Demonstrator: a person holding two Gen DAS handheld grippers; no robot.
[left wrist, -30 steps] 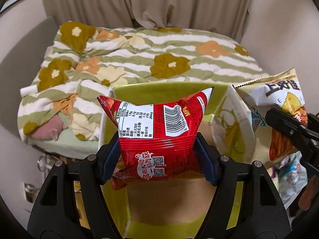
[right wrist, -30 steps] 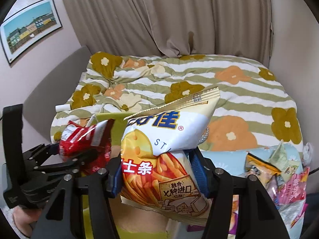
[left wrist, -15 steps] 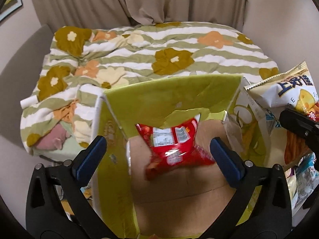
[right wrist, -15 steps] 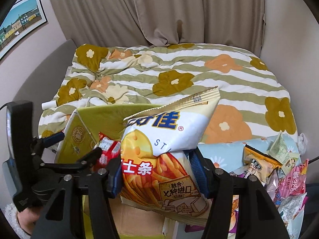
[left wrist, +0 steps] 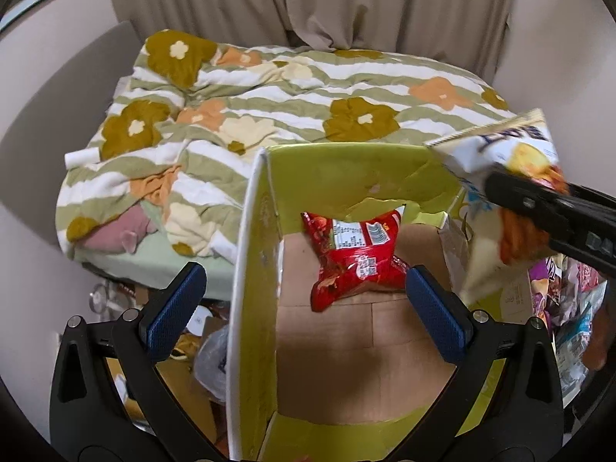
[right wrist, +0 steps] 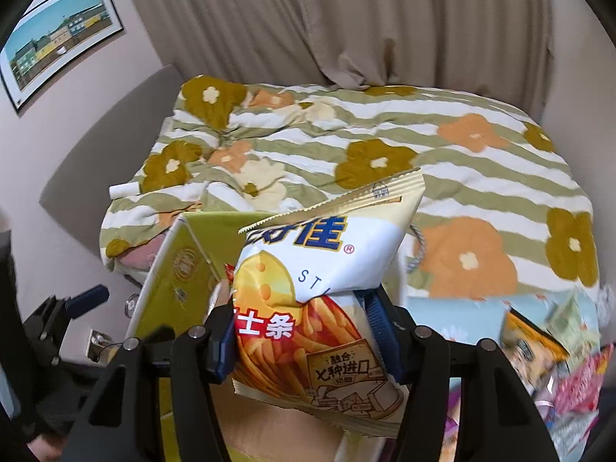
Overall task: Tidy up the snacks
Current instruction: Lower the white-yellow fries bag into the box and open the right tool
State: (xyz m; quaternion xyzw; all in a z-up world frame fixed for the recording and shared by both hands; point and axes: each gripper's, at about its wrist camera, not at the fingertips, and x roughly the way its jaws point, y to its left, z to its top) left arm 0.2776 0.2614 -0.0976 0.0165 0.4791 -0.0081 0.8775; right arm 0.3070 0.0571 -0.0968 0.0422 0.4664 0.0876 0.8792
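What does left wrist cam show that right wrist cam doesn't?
Left wrist only: the red snack bag lying on the cardboard floor of the green box, and the left gripper open above it. Right wrist only: the framed picture on the wall, and the front of the white chip bag clamped in the right gripper. Both: the box, the chip bag, the floral bedspread, the curtain.

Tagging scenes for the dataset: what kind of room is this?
Most likely a bedroom in a home: a bed with a floral quilt, drawn curtains behind it, and a framed picture on the wall.
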